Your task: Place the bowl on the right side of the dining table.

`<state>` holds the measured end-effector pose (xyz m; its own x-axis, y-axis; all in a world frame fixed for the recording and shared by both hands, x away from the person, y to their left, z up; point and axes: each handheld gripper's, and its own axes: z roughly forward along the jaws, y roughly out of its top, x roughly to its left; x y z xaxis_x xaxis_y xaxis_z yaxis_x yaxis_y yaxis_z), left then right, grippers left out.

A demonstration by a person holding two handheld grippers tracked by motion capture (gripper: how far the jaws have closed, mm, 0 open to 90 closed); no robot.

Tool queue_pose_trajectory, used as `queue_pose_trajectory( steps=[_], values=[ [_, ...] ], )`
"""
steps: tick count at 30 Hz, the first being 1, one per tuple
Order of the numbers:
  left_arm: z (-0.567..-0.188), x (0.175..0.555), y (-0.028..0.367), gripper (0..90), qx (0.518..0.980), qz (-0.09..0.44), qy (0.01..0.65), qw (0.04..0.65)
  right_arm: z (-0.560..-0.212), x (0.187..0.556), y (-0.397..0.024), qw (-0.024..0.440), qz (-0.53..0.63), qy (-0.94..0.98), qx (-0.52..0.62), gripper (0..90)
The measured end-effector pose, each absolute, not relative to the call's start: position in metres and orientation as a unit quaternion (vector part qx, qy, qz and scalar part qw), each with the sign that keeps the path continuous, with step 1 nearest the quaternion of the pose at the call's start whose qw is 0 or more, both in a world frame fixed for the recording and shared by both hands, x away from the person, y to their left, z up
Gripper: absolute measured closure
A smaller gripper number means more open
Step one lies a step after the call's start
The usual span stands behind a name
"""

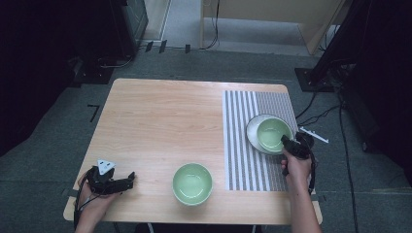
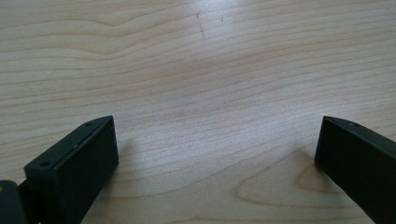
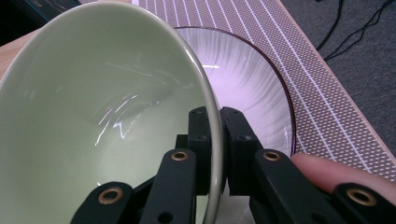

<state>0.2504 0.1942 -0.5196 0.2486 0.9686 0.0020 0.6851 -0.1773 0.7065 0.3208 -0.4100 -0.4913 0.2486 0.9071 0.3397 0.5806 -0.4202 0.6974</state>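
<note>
A green bowl [image 1: 272, 133] sits over a white plate [image 1: 252, 133] on the striped mat at the table's right. My right gripper [image 1: 285, 141] is shut on that bowl's near rim; in the right gripper view the jaws pinch the rim of the green bowl [image 3: 93, 116], one inside and one outside, with the ribbed white plate [image 3: 252, 88] behind. A second green bowl [image 1: 192, 183] stands alone near the front middle of the table. My left gripper [image 1: 130, 179] rests at the front left, open, with only bare wood [image 2: 210, 93] between its jaws.
The striped mat [image 1: 243, 145] covers the right part of the wooden table [image 1: 160, 116]. A small white object [image 1: 313, 134] lies just off the table's right edge. Cables and dark stands surround the table on the floor.
</note>
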Motion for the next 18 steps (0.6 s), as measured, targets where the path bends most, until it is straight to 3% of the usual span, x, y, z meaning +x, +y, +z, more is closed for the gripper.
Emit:
queue_pose_trajectory(
  steps=[18],
  values=[
    [-0.5196,0.2508,0.1939,0.0,0.729,0.236,0.568,0.301,-0.4939,0.3243,-0.4135,0.211,0.382,0.468,0.768,80.6]
  ],
)
